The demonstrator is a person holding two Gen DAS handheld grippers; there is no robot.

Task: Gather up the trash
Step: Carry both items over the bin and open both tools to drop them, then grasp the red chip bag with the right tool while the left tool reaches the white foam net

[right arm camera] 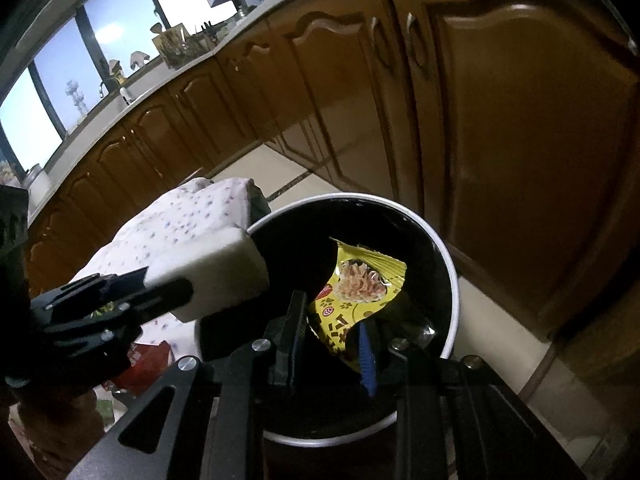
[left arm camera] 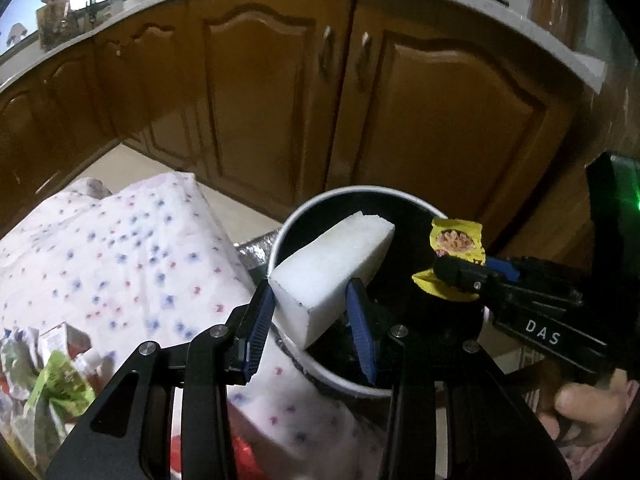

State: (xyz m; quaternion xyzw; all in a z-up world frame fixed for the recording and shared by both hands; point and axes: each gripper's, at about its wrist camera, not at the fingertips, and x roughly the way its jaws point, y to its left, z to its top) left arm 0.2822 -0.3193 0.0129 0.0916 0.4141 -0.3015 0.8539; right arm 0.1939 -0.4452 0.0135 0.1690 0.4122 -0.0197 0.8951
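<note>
A round bin [left arm camera: 340,194] with a white rim and a black liner stands on the floor beside the table. My left gripper [left arm camera: 310,316] is shut on a white foam block [left arm camera: 332,264] and holds it tilted over the bin's near-left rim. From the right, my right gripper [left arm camera: 452,280] is shut on a crumpled yellow noodle wrapper [left arm camera: 456,238] above the bin's right side. The right wrist view shows the wrapper [right arm camera: 360,284] between the right gripper's [right arm camera: 332,328] fingers, hanging over the bin's [right arm camera: 448,264] dark inside. The foam block [right arm camera: 216,276] sits to its left.
A table under a white dotted cloth [left arm camera: 120,260] fills the left, with green and mixed packets [left arm camera: 52,380] at its near corner and something red [left arm camera: 240,456] below. Brown cabinet doors [left arm camera: 260,100] stand close behind the bin. A hand [left arm camera: 588,408] grips the right tool.
</note>
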